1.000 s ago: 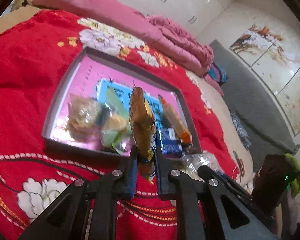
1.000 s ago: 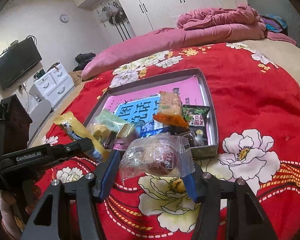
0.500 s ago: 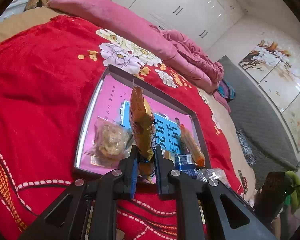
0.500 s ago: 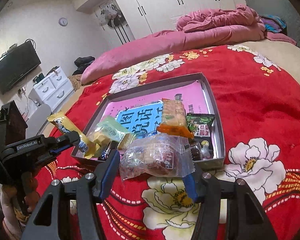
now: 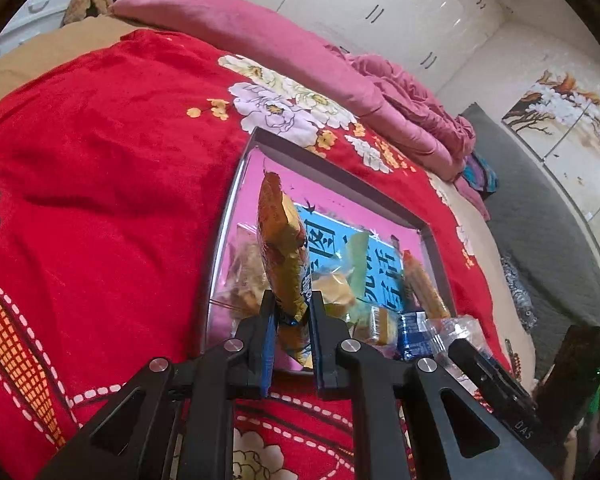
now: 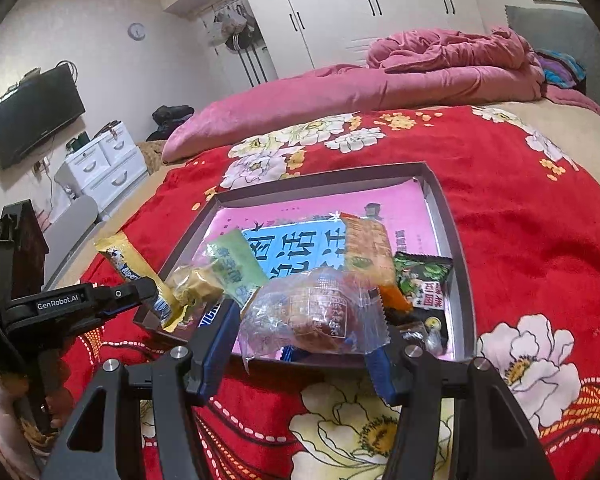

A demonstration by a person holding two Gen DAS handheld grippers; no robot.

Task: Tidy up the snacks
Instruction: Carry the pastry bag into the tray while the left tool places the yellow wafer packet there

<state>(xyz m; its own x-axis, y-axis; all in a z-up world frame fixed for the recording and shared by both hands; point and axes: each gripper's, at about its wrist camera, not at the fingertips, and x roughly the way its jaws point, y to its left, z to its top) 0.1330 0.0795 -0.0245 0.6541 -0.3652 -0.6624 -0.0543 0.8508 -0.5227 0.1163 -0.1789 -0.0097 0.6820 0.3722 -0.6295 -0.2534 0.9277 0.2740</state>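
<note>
A shallow grey box point(image 5: 332, 168) point(image 6: 446, 208) with a pink and blue lining lies on the red flowered bedspread and holds several wrapped snacks. My left gripper point(image 5: 290, 312) is shut on a long yellow-orange snack packet point(image 5: 282, 248), held upright over the box's near left corner. From the right wrist camera the same packet point(image 6: 130, 260) sticks out of the left gripper point(image 6: 152, 288) beside the box. My right gripper point(image 6: 300, 332) is shut on a clear-wrapped pastry point(image 6: 312, 314) just above the box's near edge.
Inside the box lie a green packet point(image 6: 236, 264), an orange packet point(image 6: 370, 250), a dark green packet point(image 6: 424, 280) and a blue one point(image 5: 412, 334). A pink quilt point(image 6: 360, 88) lines the far side of the bed. White drawers point(image 6: 104, 164) stand at left.
Both grippers have drifted closer over the box's near edge with their snacks. The left wrist camera has swung left, so the box now sits more to the right of its frame.
</note>
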